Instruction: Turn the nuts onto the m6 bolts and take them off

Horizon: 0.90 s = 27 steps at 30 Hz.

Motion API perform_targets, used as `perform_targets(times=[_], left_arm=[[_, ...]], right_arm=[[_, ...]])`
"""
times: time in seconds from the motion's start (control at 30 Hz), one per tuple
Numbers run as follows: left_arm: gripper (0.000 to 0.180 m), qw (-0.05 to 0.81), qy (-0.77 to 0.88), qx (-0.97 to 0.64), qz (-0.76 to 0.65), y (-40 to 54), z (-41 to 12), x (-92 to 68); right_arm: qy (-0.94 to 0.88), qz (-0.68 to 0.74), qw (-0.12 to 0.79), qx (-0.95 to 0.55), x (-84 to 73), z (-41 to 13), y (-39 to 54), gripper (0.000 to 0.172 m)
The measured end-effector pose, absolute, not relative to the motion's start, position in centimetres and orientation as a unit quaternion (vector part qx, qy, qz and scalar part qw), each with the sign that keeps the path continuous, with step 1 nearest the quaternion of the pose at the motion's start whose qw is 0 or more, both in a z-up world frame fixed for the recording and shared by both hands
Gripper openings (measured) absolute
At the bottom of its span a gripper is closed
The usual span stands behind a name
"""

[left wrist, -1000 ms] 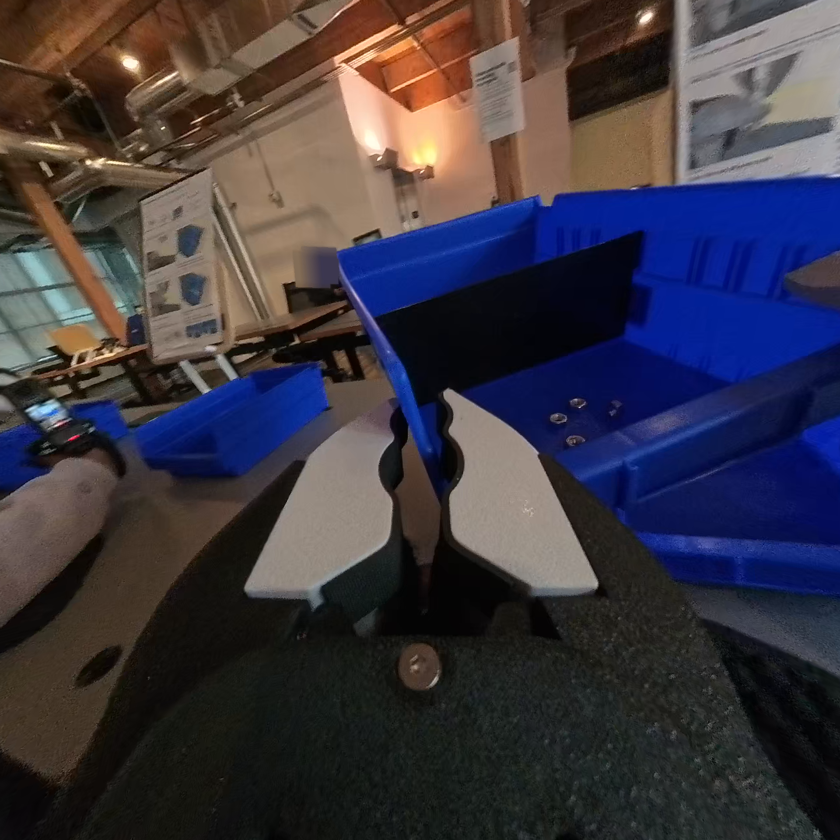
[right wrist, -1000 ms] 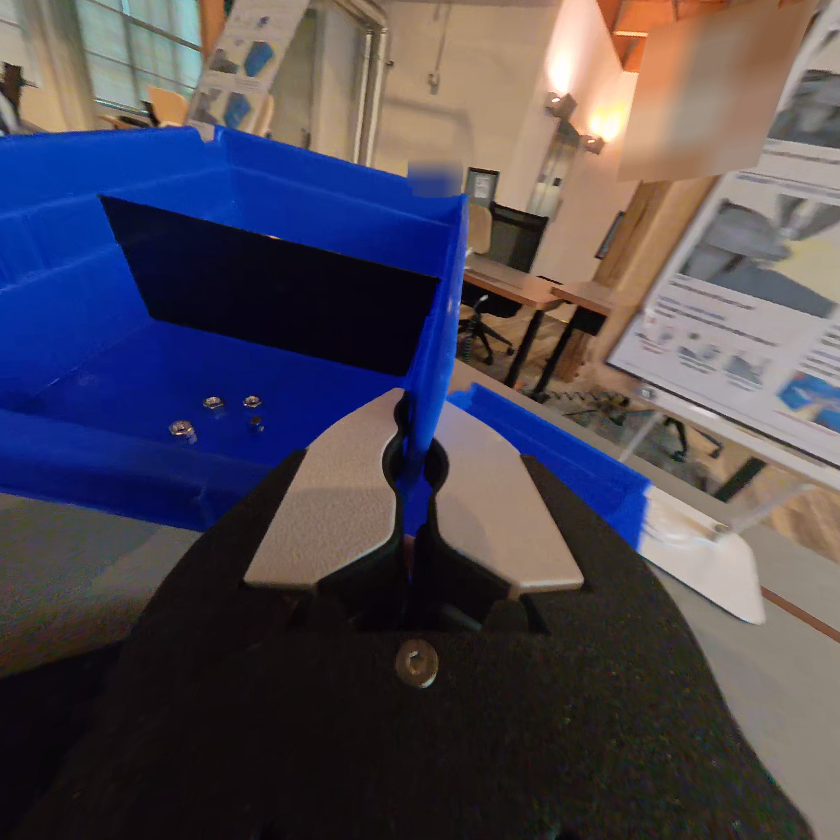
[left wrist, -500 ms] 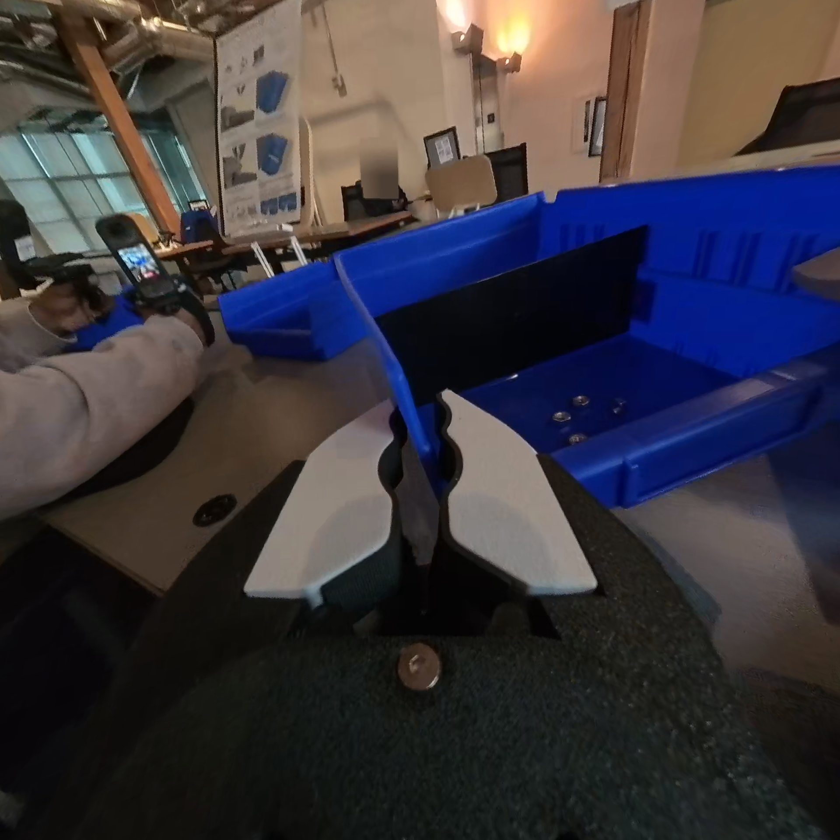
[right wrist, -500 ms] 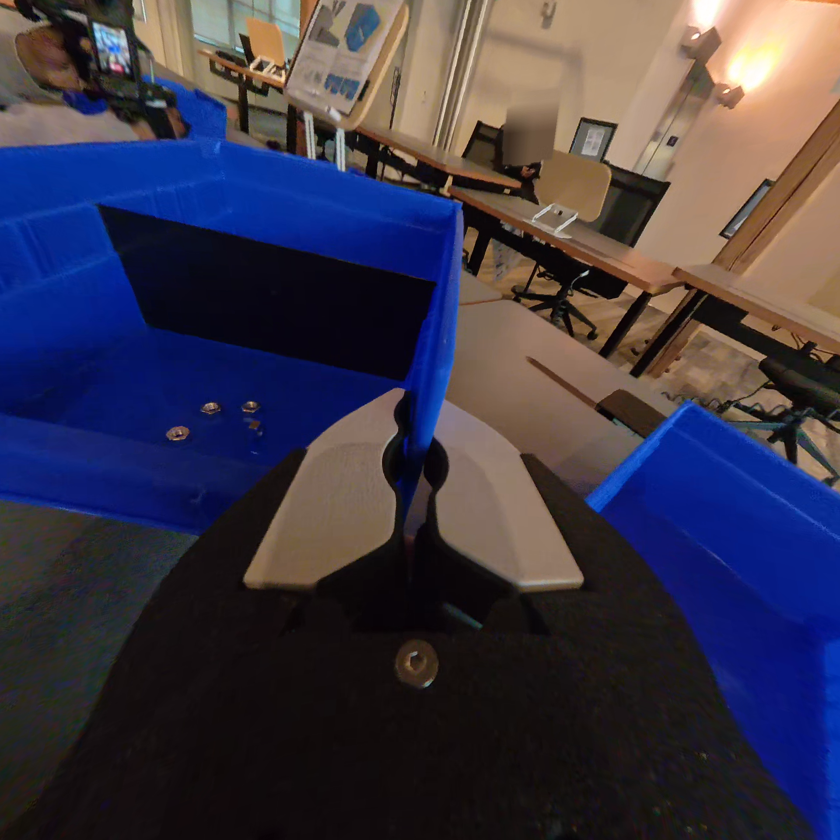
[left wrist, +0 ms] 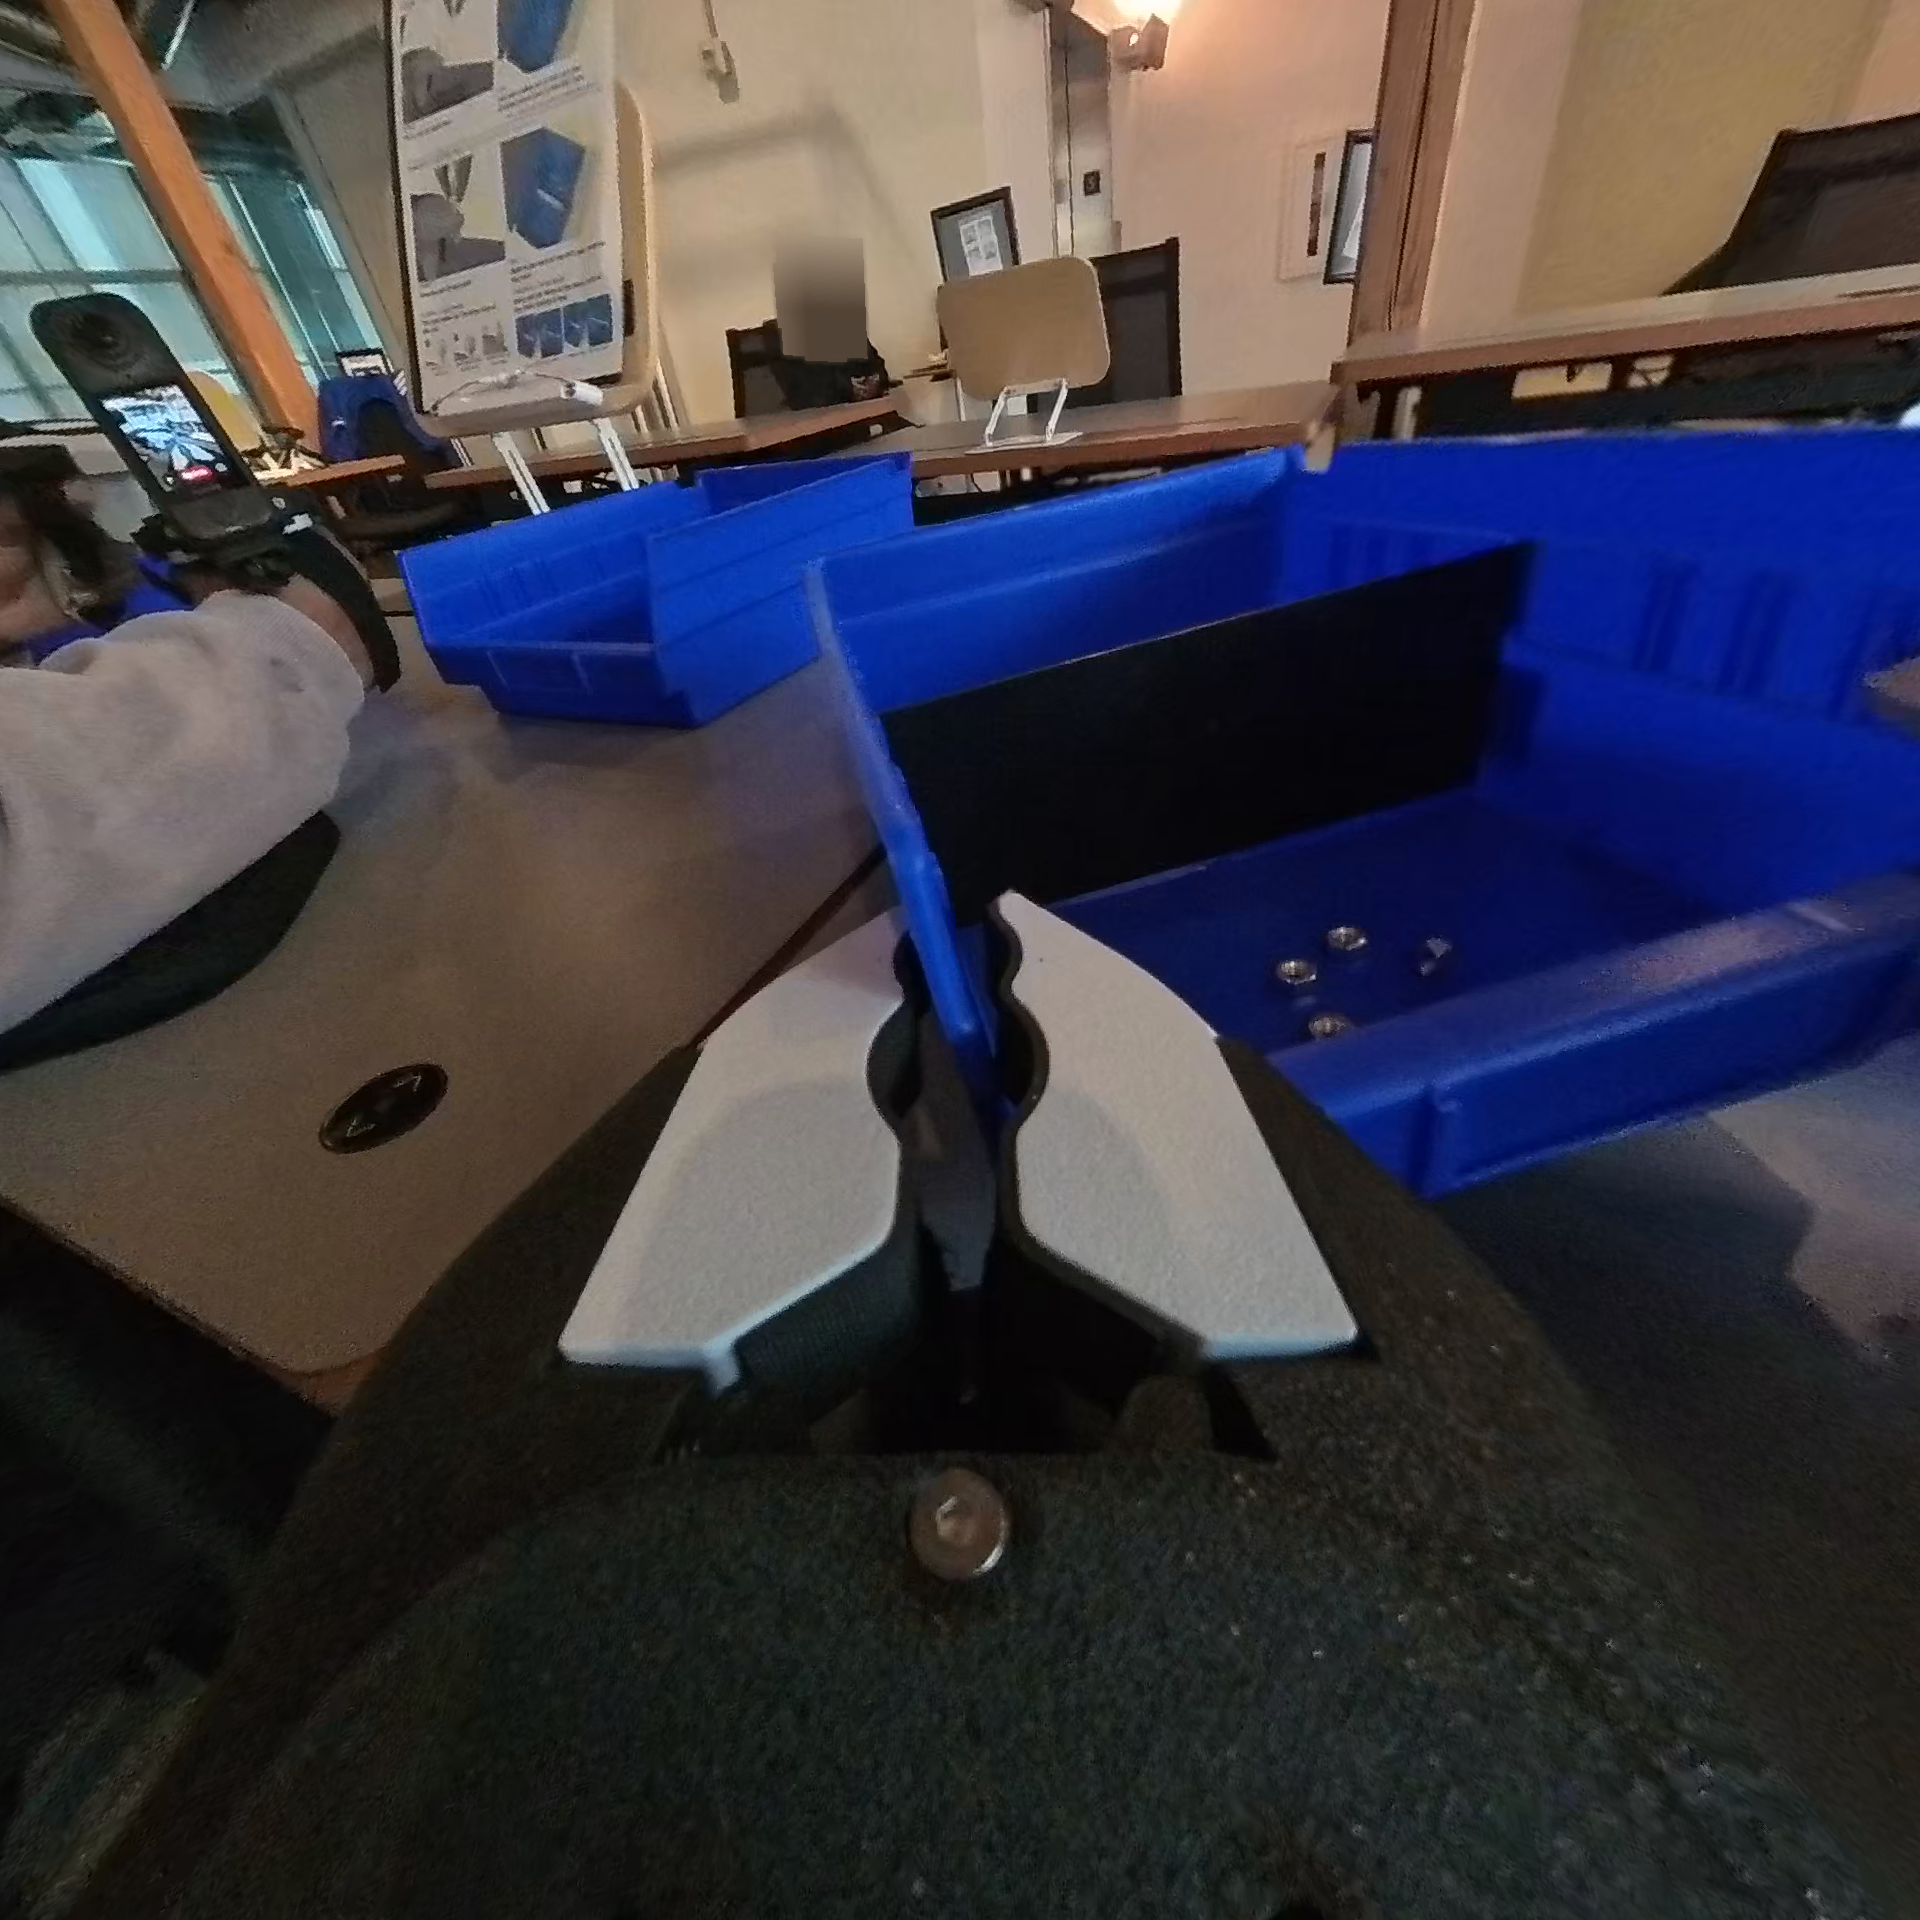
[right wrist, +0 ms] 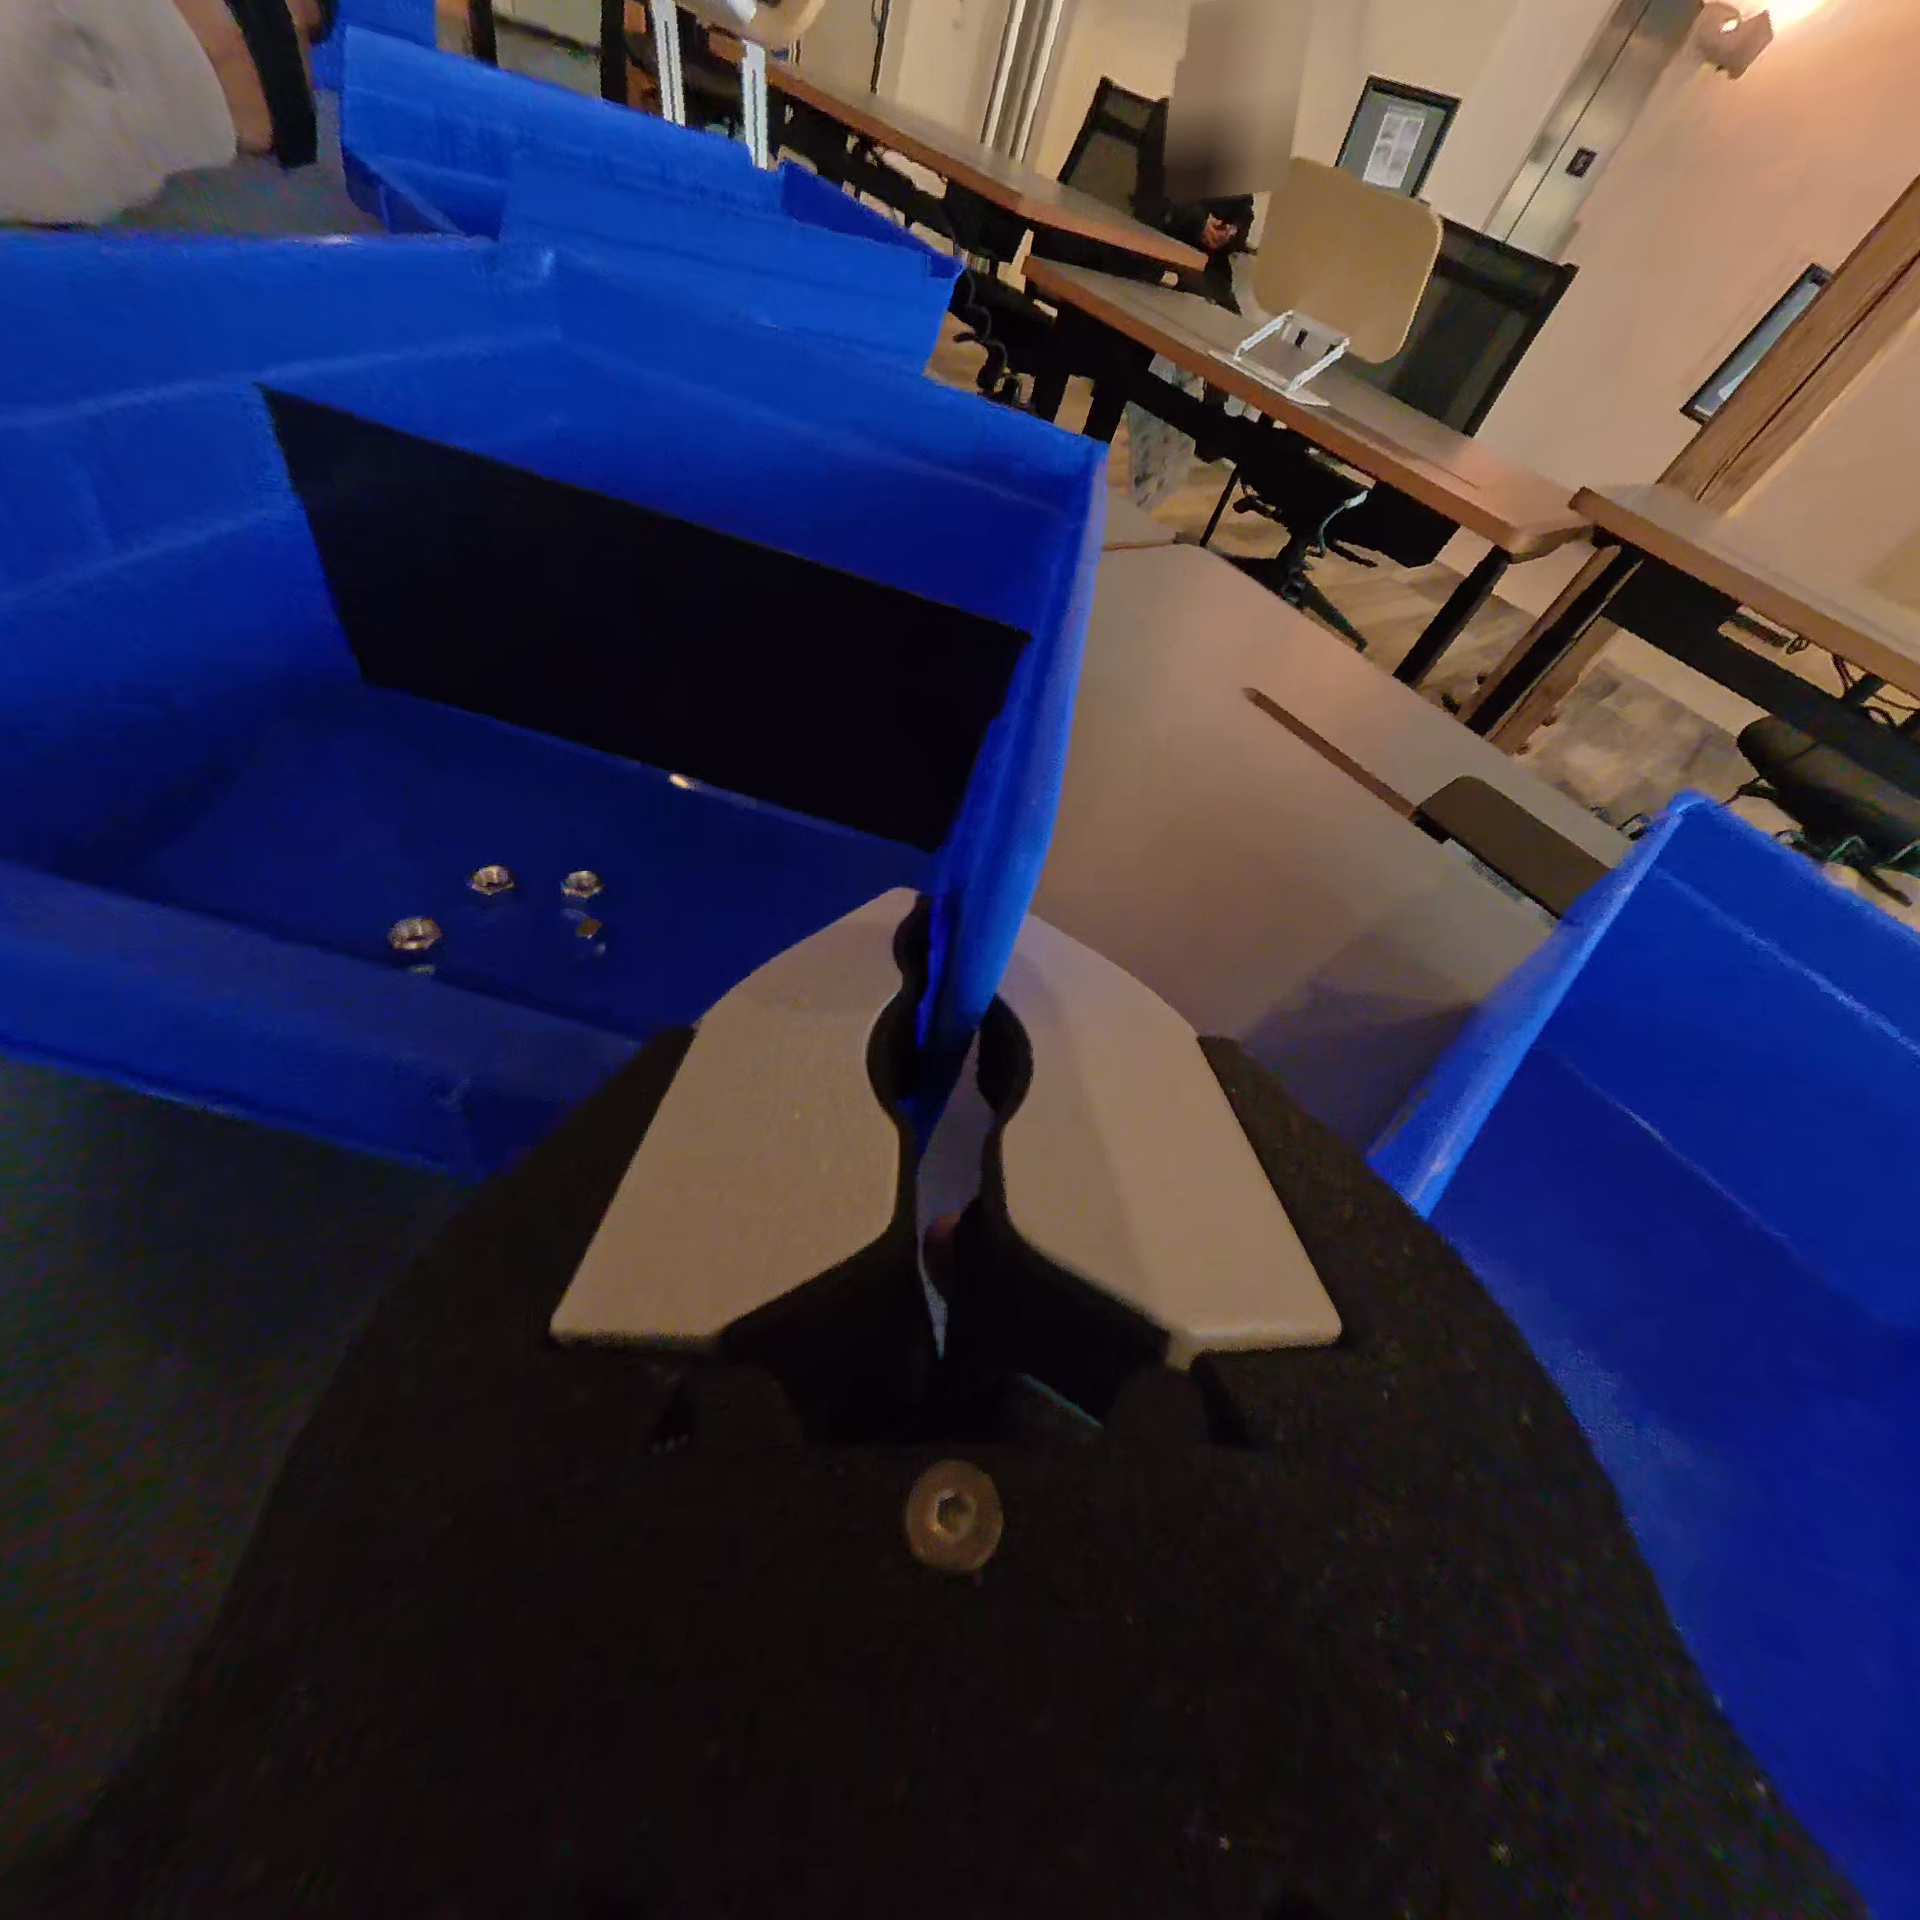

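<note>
A blue bin (left wrist: 1558,852) with a black divider holds several loose steel nuts (left wrist: 1340,971) on its floor; no bolts show. My left gripper (left wrist: 951,961) is shut on the bin's left side wall (left wrist: 883,779), which runs up between its fingers. In the right wrist view the same bin (right wrist: 260,779) and nuts (right wrist: 488,909) lie to the left. My right gripper (right wrist: 951,966) straddles the bin's right side wall (right wrist: 1023,727). Its fingers stand slightly apart: the wall lies along the left finger (right wrist: 790,1091), with a slit of daylight beside the right one.
The bin is over a grey table (left wrist: 520,935). Other blue bins stand behind on the left (left wrist: 623,623) and close on the right (right wrist: 1714,1143). A person's sleeved arm (left wrist: 156,748) with a wrist-mounted camera rests at the far left. Desks and chairs fill the background. The gap from one gripper's tips to the other's is roughly 20 centimetres.
Both grippers and the bin have come down and tilted forward, so the room shows lower. The right gripper's fingers, clamped on the wall before, have parted a little. The left fingers closed in slightly on their wall.
</note>
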State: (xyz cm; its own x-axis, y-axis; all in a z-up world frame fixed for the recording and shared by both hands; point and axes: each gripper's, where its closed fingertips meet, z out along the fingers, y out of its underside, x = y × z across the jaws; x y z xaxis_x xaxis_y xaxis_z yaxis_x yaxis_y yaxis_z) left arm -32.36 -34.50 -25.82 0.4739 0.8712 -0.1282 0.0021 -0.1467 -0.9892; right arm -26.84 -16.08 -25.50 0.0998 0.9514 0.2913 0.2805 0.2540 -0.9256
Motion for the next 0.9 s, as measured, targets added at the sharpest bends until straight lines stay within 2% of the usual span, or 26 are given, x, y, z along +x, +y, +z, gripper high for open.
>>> perform_targets(times=[0.4,0.9], left_arm=[[0.005,0.540,-0.332,-0.694,0.342,-35.0,-25.9,-37.1],[0.015,0.506,-0.375,-0.733,0.256,-34.5,-28.8,-43.7]], right_arm=[[-0.633,0.314,0.491,-0.510,-26.6,-27.3,-19.3,0.024],[-0.665,0.333,0.424,-0.516,-28.4,-28.7,-22.9,0.039]])
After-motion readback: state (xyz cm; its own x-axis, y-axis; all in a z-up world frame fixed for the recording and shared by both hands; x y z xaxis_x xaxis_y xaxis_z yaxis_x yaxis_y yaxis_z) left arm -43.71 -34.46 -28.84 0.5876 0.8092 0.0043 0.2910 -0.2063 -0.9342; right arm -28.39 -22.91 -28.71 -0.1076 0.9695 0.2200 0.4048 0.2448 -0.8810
